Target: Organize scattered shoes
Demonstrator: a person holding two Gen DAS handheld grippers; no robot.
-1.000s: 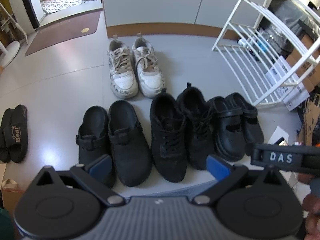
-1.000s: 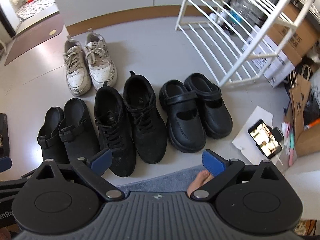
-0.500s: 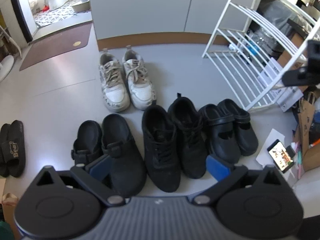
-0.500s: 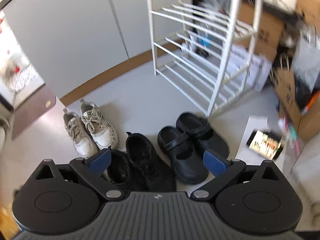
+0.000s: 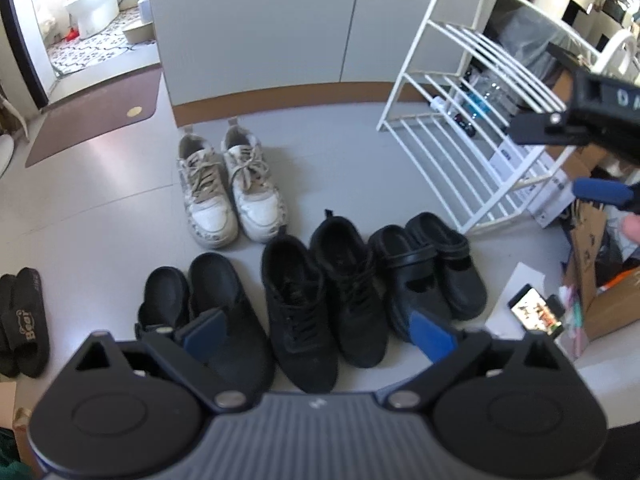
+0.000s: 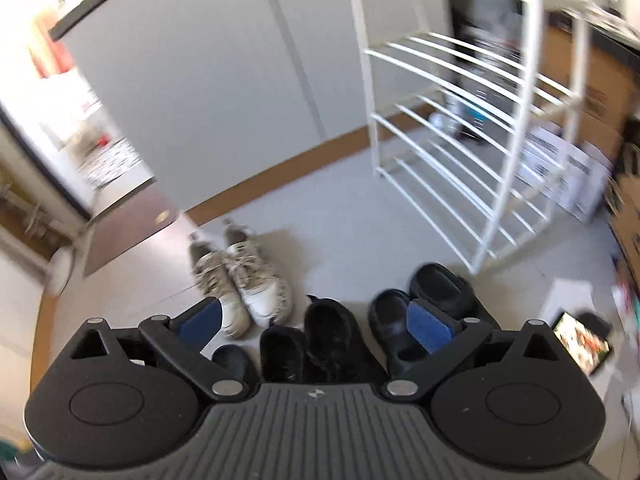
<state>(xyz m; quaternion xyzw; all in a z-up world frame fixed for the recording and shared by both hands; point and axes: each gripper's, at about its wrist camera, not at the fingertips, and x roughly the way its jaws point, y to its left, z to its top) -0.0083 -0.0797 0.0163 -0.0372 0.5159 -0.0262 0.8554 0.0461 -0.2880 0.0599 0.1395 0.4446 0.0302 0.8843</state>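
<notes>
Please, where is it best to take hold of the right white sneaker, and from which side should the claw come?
Probably grip the right white sneaker at its heel collar, coming from above: the heel faces the wall, its opening is free, and the other sneaker crowds its left side.

The word "Bear" is printed in pale letters on the strap of a black slipper (image 5: 25, 330) lying at the left edge of the floor. White letters "DA" are seen on the black body of the right gripper (image 5: 602, 190), cut off by the picture's edge. Print on the boxes behind the rack is too blurred to be read.
</notes>
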